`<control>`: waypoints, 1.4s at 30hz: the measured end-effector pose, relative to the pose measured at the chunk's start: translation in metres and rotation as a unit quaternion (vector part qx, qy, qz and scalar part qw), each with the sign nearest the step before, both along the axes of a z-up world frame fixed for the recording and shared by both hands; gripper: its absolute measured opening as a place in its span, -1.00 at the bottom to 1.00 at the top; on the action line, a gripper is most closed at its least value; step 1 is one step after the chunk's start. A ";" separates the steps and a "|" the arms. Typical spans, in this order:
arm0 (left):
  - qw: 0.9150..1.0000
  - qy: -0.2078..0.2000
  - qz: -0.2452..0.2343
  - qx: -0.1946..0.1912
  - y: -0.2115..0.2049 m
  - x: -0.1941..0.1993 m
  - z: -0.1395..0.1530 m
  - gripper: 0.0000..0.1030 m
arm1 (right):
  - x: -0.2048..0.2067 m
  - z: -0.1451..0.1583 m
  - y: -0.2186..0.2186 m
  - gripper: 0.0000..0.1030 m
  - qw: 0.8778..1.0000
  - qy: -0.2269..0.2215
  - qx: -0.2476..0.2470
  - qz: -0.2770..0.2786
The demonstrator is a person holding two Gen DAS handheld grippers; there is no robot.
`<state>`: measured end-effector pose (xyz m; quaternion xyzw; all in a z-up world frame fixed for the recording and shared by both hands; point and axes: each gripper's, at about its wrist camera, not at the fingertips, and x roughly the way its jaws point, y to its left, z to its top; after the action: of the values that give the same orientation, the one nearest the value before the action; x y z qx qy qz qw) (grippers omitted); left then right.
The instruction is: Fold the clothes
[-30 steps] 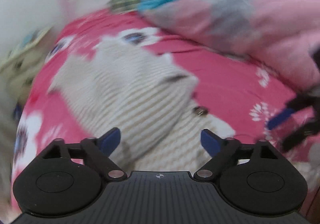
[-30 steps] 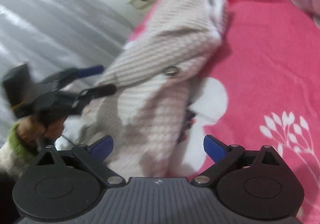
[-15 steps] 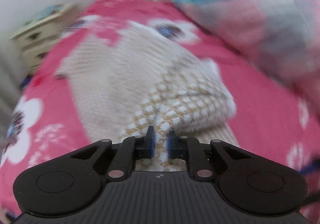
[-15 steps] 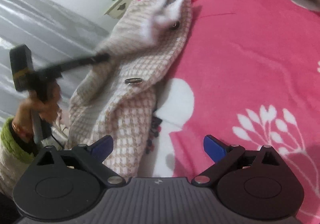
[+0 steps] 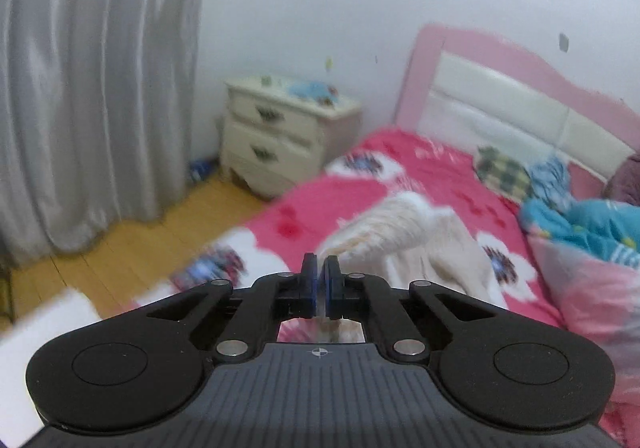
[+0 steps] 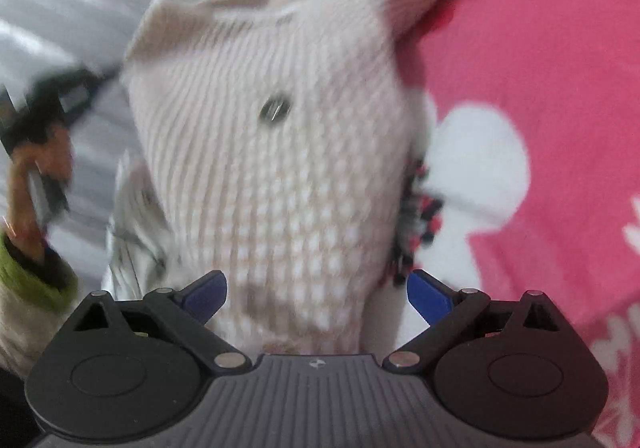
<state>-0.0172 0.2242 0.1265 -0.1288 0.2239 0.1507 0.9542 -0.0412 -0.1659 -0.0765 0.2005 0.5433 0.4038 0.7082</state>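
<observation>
1. Left wrist view is showing a bed [image 5: 432,175] dressed in a pink floral cover, its pink and white headboard [image 5: 500,103] standing against a pale wall.
2. Beside the bed, a cream nightstand [image 5: 280,135] is sitting in the corner, with a grey curtain [image 5: 92,87] hanging to the left and bare wooden floor [image 5: 132,248] lying between them.
3. A heap of pink and blue bedding [image 5: 584,248] is crowding the right side of the bed, near the headboard.
4. The cream knitted sweater [image 5: 404,232] is lying on the pink cover close to the bed's floor-side edge; in the right wrist view it is filling the middle of the frame [image 6: 280,151], with a dark button showing on it and open pink cover stretching away to the right.
5. The left tongs [image 5: 320,284] are standing together; pale fabric is showing blurred just behind and below them, but whether they are pinching it I cannot tell.
6. The right tongs [image 6: 316,292] are standing wide apart, the sweater's hem lying between the blue pads without either pad pressing on it.
7. At the left edge of the right wrist view, a hand [image 6: 36,175] with a green cuff is gripping the other tool, badly blurred.
</observation>
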 end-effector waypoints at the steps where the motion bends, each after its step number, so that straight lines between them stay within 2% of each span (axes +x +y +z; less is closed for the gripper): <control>1: 1.000 -0.008 -0.001 0.013 0.001 -0.002 0.005 -1.00 | -0.004 -0.005 0.004 0.93 1.000 0.005 -0.009 0.015; 3: 0.999 -0.022 -0.005 0.036 0.003 -0.006 0.014 -1.00 | -0.012 -0.014 0.010 0.93 0.999 0.022 -0.020 0.040; 6: 0.998 0.007 -0.048 0.031 -0.003 -0.001 0.011 -0.98 | -0.016 -0.019 0.007 0.93 0.999 0.037 -0.010 0.037; 7: 0.997 0.018 -0.062 0.030 -0.008 0.001 0.007 -0.85 | -0.014 -0.020 0.004 0.93 0.999 0.040 -0.005 0.029; 8: 0.996 0.029 -0.077 0.028 -0.013 0.003 0.002 -0.55 | -0.012 -0.020 0.002 0.93 0.999 0.044 0.001 0.018; 10: 0.993 0.054 -0.107 0.020 -0.028 0.010 -0.015 -0.20 | -0.007 -0.023 -0.001 0.93 0.998 0.054 0.011 -0.002; 12: 0.985 0.085 -0.146 0.013 -0.048 0.018 -0.034 -0.14 | -0.005 -0.027 0.002 0.91 0.998 0.060 0.019 -0.012; 14: 0.976 0.115 -0.182 0.011 -0.067 0.023 -0.049 0.07 | -0.010 -0.028 0.008 0.26 0.998 0.056 0.027 -0.002; 15: 0.972 0.125 -0.197 0.012 -0.076 0.024 -0.057 0.12 | -0.015 -0.026 0.010 0.13 0.999 0.042 0.019 0.003; 16: 0.968 0.133 -0.212 0.016 -0.085 0.023 -0.064 0.17 | -0.018 -0.021 0.010 -0.14 1.000 0.025 0.011 0.003; 18: 0.962 0.147 -0.230 0.025 -0.096 0.021 -0.076 0.18 | -0.019 -0.006 -0.002 -0.39 1.000 0.007 0.012 -0.008; 19: 0.958 0.155 -0.239 0.032 -0.101 0.020 -0.080 0.18 | -0.017 0.007 -0.011 -0.49 1.000 -0.011 0.011 -0.016; 22: 0.956 0.156 -0.244 0.053 -0.107 0.019 -0.089 0.18 | -0.011 0.071 -0.038 -0.75 0.993 -0.113 -0.003 -0.036; 25: 0.954 0.171 -0.240 0.052 -0.108 0.024 -0.095 0.20 | -0.008 0.140 -0.067 -0.79 0.974 -0.215 -0.019 -0.070; 27: 0.951 0.178 -0.250 0.035 -0.112 0.026 -0.100 0.20 | -0.011 0.185 -0.087 -0.79 0.956 -0.278 -0.022 -0.094; 28: 0.947 0.183 -0.263 0.015 -0.116 0.028 -0.103 0.20 | -0.014 0.206 -0.096 -0.79 0.947 -0.304 -0.022 -0.100; 30: 0.936 0.185 -0.297 -0.029 -0.129 0.027 -0.108 0.20 | -0.027 0.243 -0.105 -0.79 0.928 -0.359 -0.028 -0.099; 32: 0.924 0.181 -0.330 -0.073 -0.146 0.024 -0.109 0.20 | -0.045 0.267 -0.106 -0.79 0.907 -0.414 -0.037 -0.066; 34: 0.906 0.183 -0.369 -0.097 -0.168 0.018 -0.109 0.21 | -0.063 0.285 -0.104 -0.79 0.885 -0.464 -0.045 -0.020; 36: 0.883 0.203 -0.409 -0.103 -0.189 0.007 -0.116 0.20 | -0.079 0.287 -0.103 -0.78 0.877 -0.477 -0.054 0.037; 37: 0.869 0.221 -0.432 -0.102 -0.198 0.000 -0.122 0.20 | -0.084 0.283 -0.105 -0.78 0.878 -0.469 -0.065 0.062; 40: 0.822 0.281 -0.487 -0.088 -0.208 -0.022 -0.140 0.20 | -0.090 0.251 -0.117 -0.73 0.909 -0.387 -0.104 0.111; 41: 0.814 0.290 -0.498 -0.076 -0.205 -0.029 -0.142 0.20 | -0.092 0.232 -0.120 -0.70 0.918 -0.357 -0.130 0.116; 42: 0.811 0.292 -0.503 -0.059 -0.199 -0.036 -0.140 0.20 | -0.093 0.214 -0.122 -0.61 0.921 -0.333 -0.166 0.116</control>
<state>-0.0534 0.0256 -0.0139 -0.0045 0.5338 -0.3337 0.7770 -0.1346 -0.2883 0.1377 -0.1308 0.3549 0.4308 0.8194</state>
